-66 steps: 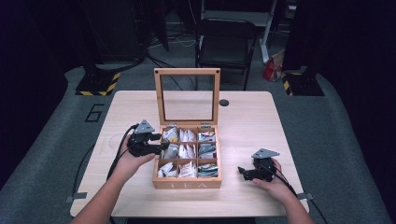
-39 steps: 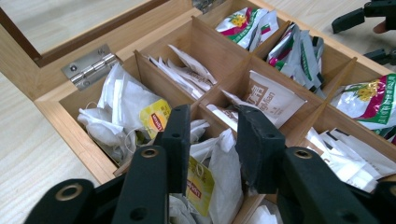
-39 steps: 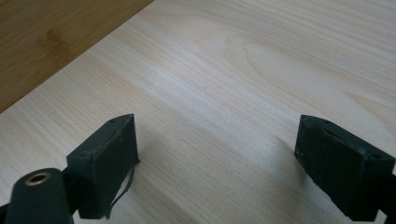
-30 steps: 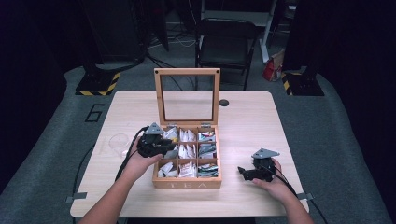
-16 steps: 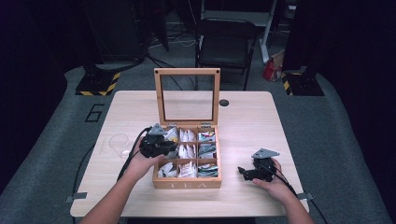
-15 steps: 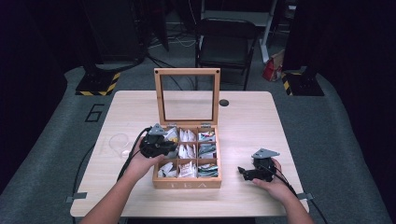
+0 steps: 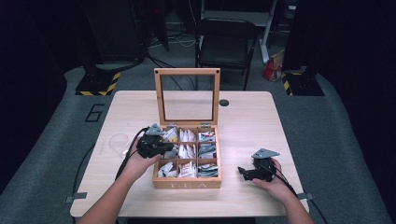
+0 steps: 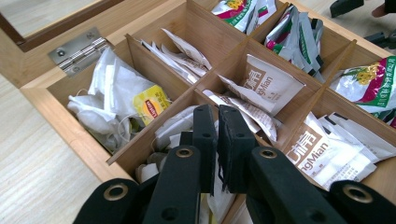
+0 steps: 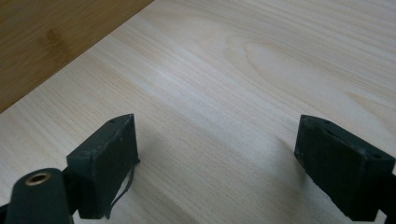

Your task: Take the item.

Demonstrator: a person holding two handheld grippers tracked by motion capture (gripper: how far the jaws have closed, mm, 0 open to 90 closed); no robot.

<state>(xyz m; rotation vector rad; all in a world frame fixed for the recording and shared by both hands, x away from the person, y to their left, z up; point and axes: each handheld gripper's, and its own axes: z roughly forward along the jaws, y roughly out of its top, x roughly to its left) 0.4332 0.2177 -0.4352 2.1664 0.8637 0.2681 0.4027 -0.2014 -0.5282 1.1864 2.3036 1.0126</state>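
An open wooden tea box (image 7: 187,183) stands mid-table, its glass lid (image 7: 158,98) upright at the back. Its compartments hold several tea bags and sachets. My left gripper (image 7: 170,150) hovers over the box's left column, tips low above the middle compartment. In the left gripper view its jaws (image 8: 217,116) are pressed nearly together, with nothing clearly between them, above white sachets with brown print (image 8: 268,84). A yellow-labelled tea bag (image 8: 150,105) lies in the corner compartment by the hinge. My right gripper (image 7: 243,171) rests on the table right of the box, open (image 9: 217,140) over bare wood.
A small black round disc (image 7: 224,102) sits on the table behind the box's right side. Green-printed sachets (image 8: 369,79) fill the far column. A black chair (image 7: 224,44) stands beyond the table. The left gripper's cable (image 7: 125,161) trails toward the table's front edge.
My left gripper has moved right, from beside the box's left wall to over its left compartments. The right gripper has stayed where it was.
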